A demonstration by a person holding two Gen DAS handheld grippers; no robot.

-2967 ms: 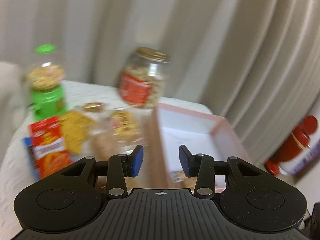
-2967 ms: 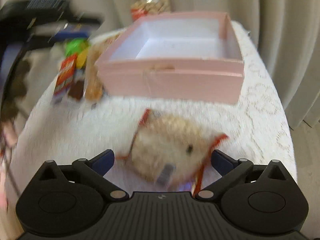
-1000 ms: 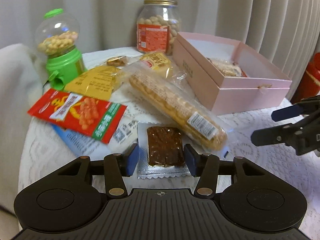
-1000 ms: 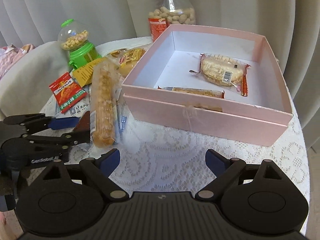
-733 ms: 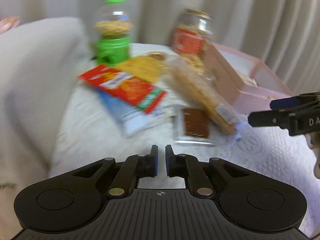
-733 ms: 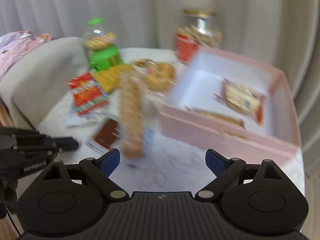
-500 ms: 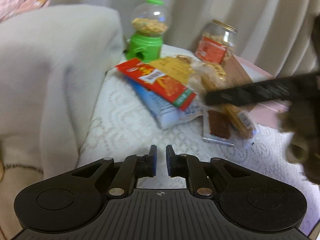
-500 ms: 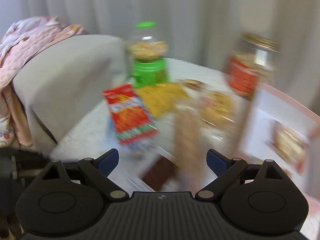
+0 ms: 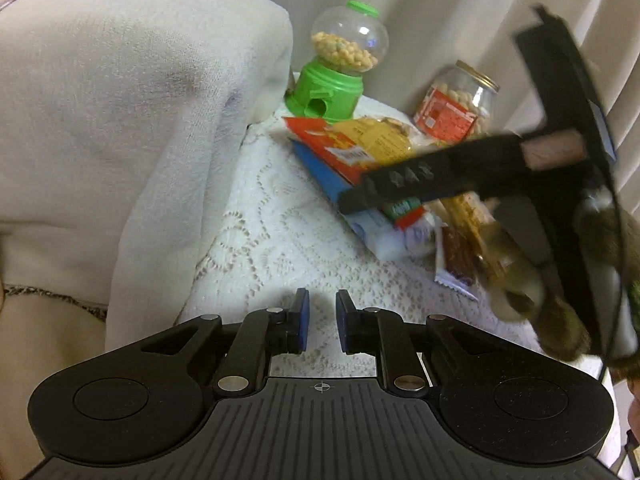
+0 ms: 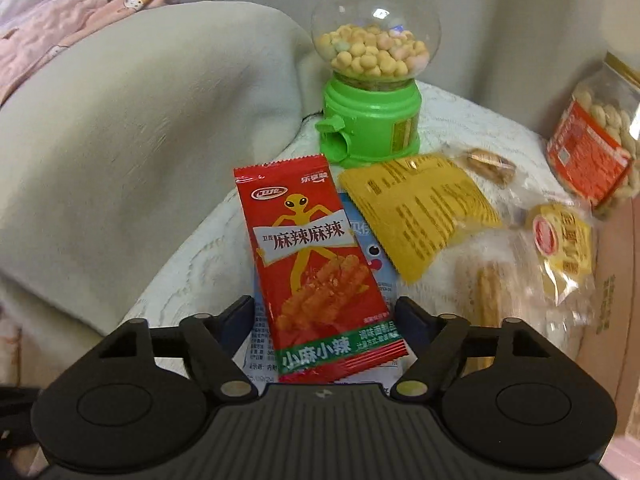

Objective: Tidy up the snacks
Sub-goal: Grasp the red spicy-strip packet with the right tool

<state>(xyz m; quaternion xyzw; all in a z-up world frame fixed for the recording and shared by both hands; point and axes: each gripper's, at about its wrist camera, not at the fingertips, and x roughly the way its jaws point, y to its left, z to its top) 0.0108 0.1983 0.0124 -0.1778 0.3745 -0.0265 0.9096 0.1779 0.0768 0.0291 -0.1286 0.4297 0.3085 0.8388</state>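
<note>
A red snack packet (image 10: 316,264) lies on a blue-and-white packet (image 10: 370,246) on the lace-covered table. My right gripper (image 10: 325,314) is open, its fingers on either side of the red packet's near end. In the left wrist view the right gripper's finger (image 9: 432,174) reaches over the red packet (image 9: 336,148). My left gripper (image 9: 322,318) is nearly shut and empty, low over the bare lace near the table's front edge. A brown bar in a clear wrapper (image 9: 458,258) and a long biscuit pack (image 10: 490,292) lie to the right.
A green candy dispenser (image 10: 372,88) and a peanut jar (image 10: 596,136) stand at the back. A yellow packet (image 10: 420,210) and a small yellow-wrapped cake (image 10: 562,244) lie between them. A grey cushioned armrest (image 9: 120,120) borders the table's left side. The pink box's wall (image 10: 616,280) is at the right.
My right gripper has swung left from the pink box and come down around the red packet. My left gripper has shut and drawn back left, away from the brown bar.
</note>
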